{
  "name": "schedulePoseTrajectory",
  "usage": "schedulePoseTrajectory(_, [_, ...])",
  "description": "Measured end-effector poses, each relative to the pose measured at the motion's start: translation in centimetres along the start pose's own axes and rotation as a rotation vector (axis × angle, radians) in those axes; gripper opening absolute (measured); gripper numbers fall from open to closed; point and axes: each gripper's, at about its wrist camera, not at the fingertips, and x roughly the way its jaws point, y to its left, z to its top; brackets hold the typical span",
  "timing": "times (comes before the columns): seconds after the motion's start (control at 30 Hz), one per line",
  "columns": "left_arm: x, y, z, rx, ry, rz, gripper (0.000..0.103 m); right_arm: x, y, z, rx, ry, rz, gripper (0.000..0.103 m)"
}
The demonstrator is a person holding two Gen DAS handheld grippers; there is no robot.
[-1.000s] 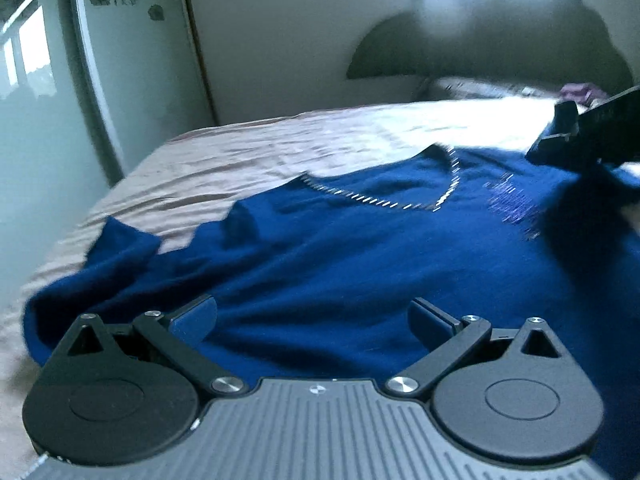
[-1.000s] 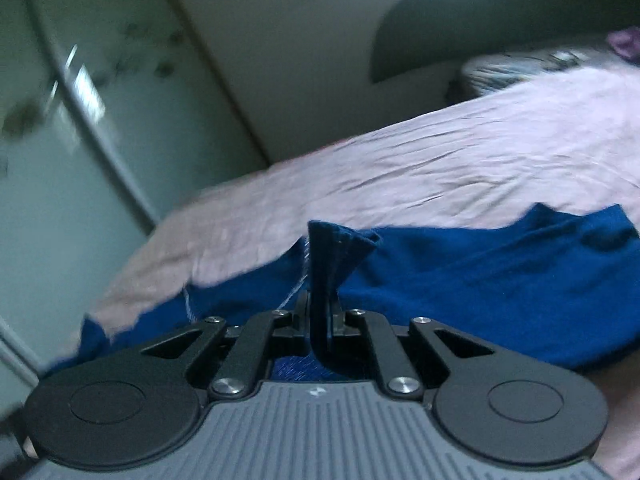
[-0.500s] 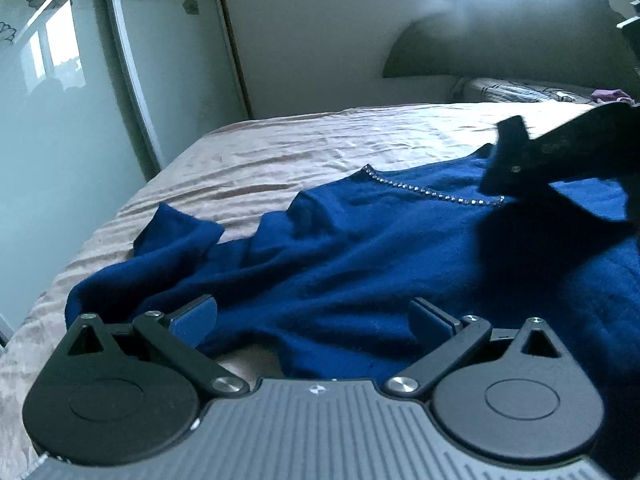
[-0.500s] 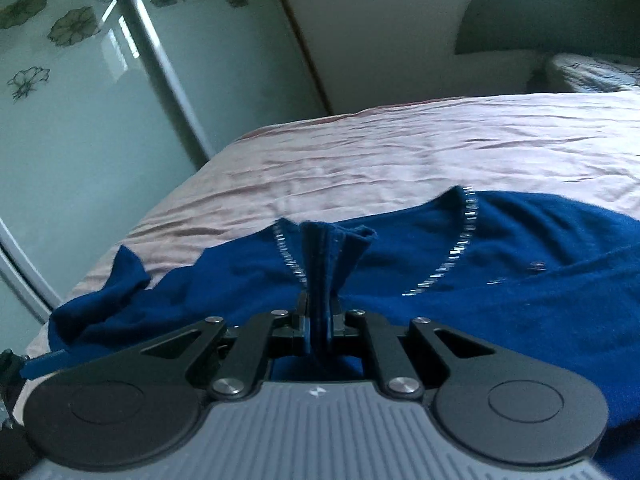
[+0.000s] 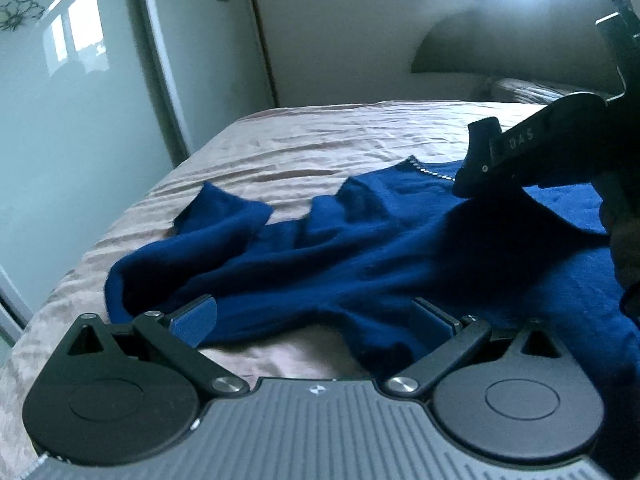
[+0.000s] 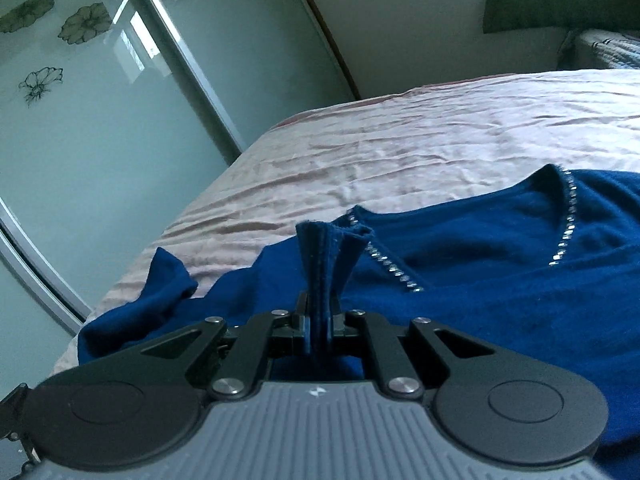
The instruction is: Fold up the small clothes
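The right gripper (image 6: 318,320), clamped on a sleeve (image 6: 328,256), has carried it across the blue sweater (image 6: 500,280) (nearly to the collar). The left gripper (image 5: 314,320) hangs wide open, empty; one side fold looks almost done.

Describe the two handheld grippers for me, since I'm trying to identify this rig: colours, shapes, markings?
Both match: the left gripper and right gripper have a grey ribbed body with a small centre logo, black round-ended linkage arms with silver pivots, and blue pads. The left view shows white lettering on the right gripper's side.
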Motion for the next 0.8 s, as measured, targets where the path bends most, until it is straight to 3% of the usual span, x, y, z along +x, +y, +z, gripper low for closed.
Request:
schedulePoseTrajectory(0.47, [1.3,2.9,-0.9,-0.055,0.065,0.051,0.103,3.0,3.3,-1.2,-0.102,-0.026,-0.072,0.007])
schedulePoseTrajectory(0.8, [2.1,3.3,-1.6,-0.074,0.109,0.049,0.103,4.4,3.4,-2.2,-0.123,0.021,-0.096,0.01])
